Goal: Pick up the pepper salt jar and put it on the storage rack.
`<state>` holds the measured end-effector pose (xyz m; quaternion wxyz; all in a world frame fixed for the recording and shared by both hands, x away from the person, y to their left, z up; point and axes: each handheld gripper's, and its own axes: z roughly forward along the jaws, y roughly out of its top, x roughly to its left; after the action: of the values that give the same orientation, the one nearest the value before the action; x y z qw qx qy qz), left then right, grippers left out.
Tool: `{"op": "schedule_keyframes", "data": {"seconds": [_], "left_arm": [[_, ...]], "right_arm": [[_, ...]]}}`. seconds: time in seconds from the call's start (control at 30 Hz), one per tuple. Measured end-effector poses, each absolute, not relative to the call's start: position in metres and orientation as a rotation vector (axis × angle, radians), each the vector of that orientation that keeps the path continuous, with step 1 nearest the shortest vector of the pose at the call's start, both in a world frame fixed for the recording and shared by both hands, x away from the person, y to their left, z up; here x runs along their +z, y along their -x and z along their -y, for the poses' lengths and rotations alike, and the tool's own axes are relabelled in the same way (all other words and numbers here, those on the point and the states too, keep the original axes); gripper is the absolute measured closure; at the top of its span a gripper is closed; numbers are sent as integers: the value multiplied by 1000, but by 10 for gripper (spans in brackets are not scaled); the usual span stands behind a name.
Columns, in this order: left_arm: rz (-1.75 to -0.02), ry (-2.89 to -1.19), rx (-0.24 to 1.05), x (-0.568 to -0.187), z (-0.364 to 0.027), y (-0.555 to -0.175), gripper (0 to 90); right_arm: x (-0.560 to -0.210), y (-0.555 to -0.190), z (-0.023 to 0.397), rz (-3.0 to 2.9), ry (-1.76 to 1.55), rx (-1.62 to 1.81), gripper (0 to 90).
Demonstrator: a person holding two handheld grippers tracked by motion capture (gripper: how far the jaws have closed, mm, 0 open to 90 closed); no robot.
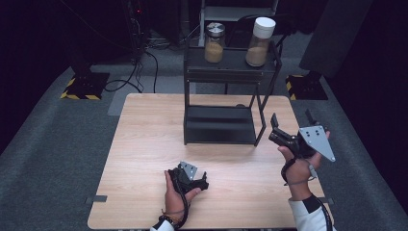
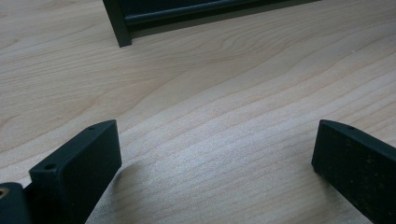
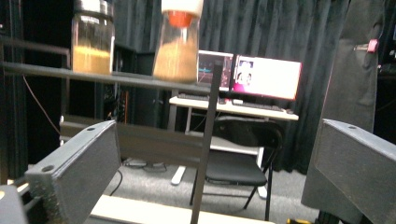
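1. Hands at near edge of table: left gripper low on wood, right gripper raised beside black rack w/ two jars on top
2. Left gripper's jaws wide apart, empty, over bare wood
3. Right gripper jaws wide, empty, white-lidded jar up on shelf ahead

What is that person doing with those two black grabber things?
A person holds a gripper in each hand at a wooden table. The left gripper rests low over the bare tabletop, jaws open and empty. The right gripper is raised beside a black shelf rack, jaws open, pointing up toward the white-capped jar on top. A metal-lidded jar stands beside it. Nothing is grabbed yet.
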<state>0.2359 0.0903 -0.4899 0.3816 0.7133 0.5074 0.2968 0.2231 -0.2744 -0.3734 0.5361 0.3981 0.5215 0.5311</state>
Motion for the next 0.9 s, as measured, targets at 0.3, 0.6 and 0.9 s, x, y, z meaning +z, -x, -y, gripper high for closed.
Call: {"op": "schedule_keyframes", "data": {"seconds": [0.3,0.6,0.9], "left_arm": [[-1294,-1820,756,-490,-90,-236,11],[-1294,-1821,756,-490,-90,-236,11],[-1294,-1820,757,-490,-90,-236,11]], "right_arm": [[-390,-219,280,-1271,-991,1236,4],[-402,-214,285,-1311,-1024,1211,4],[-412,-212,287,-1336,-1048,1202,4]]}}
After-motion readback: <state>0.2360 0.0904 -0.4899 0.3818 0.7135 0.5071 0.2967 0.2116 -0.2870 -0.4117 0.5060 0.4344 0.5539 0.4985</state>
